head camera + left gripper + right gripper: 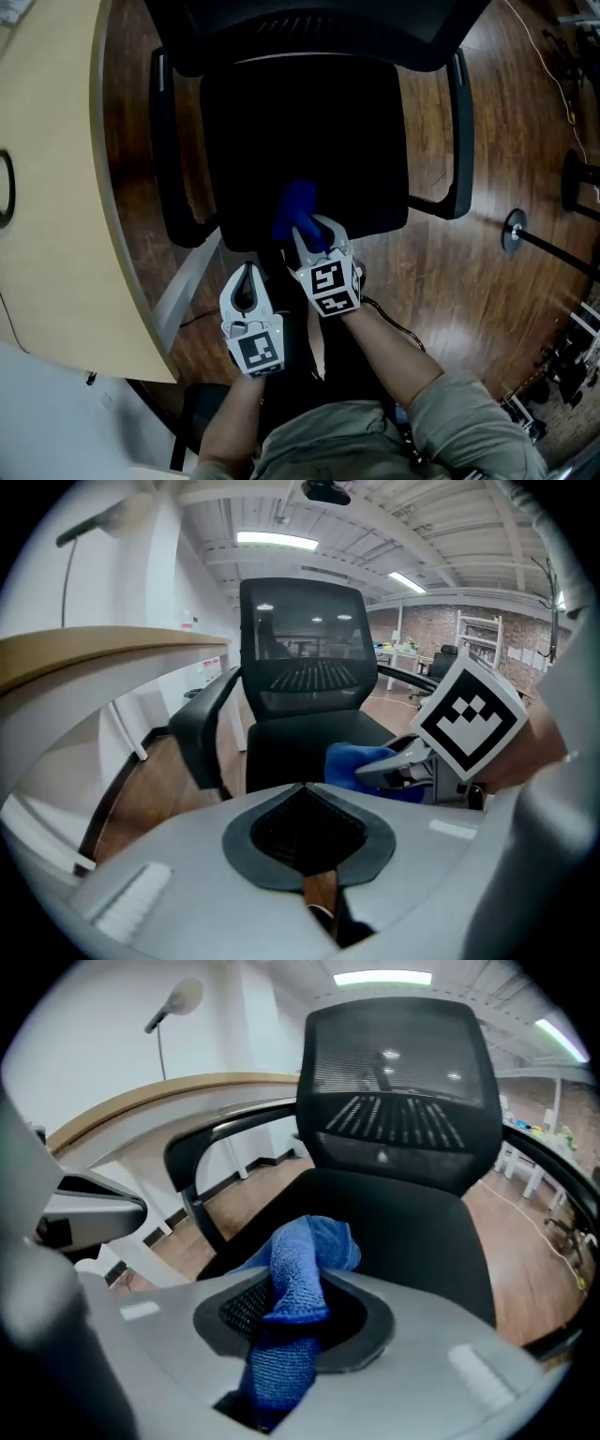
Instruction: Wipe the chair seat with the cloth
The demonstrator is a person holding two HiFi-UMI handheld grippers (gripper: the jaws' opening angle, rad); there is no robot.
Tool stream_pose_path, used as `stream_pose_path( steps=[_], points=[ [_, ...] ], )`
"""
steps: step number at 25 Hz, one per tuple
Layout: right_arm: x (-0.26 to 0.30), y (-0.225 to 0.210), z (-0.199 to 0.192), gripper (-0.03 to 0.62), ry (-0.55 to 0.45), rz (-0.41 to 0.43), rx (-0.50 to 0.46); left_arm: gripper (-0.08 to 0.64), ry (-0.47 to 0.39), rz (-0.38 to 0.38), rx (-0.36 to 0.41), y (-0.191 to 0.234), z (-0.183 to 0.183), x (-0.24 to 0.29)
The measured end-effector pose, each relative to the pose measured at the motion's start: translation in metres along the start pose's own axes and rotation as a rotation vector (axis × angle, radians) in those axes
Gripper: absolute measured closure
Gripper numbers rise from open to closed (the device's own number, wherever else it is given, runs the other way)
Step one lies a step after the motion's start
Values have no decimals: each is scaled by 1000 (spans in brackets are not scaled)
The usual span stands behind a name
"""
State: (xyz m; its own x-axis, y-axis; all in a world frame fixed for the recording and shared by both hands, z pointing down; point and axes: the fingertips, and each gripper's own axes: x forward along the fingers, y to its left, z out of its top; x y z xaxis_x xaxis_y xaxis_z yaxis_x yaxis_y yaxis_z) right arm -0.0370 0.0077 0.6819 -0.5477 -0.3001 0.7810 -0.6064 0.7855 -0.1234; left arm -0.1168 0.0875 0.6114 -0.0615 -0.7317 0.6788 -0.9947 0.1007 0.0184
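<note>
Nubby blue cloth (295, 1288), matt chair seat (309, 141), glossy wood floor (450, 281).

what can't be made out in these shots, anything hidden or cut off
- Chair base: head view, hidden under the seat.
- Top of the backrest: head view, cut off by the upper edge.
- Whether the cloth touches the seat: head view, the right gripper covers its near end; right gripper view, the fingers block it.
- Desk: head view, cut off by the left edge.
</note>
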Motion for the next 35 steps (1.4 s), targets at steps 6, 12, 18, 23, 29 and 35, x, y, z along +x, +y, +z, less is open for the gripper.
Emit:
stream_pose_path(
  steps=[6, 12, 18, 23, 29, 35],
  points=[
    [38, 114, 18, 491, 27, 162, -172, 555, 20, 53, -64, 49, -45, -33],
    [69, 164, -2, 491, 88, 220, -240, 555, 56, 65, -81, 74, -64, -43],
    [79, 149, -19, 491, 96, 193, -225, 555, 73, 34, -63, 61, -80, -34],
    [57, 112, -23, 491, 94, 142, -171, 555, 39, -13, -17, 33, -58, -23],
    [17, 33, -31, 491, 88, 32, -96, 555, -12, -107, 42, -26, -10, -2],
    [-31, -46, -55, 491, 88, -90, 12, 555, -28, -216, 120, -98, 13, 10]
  ],
)
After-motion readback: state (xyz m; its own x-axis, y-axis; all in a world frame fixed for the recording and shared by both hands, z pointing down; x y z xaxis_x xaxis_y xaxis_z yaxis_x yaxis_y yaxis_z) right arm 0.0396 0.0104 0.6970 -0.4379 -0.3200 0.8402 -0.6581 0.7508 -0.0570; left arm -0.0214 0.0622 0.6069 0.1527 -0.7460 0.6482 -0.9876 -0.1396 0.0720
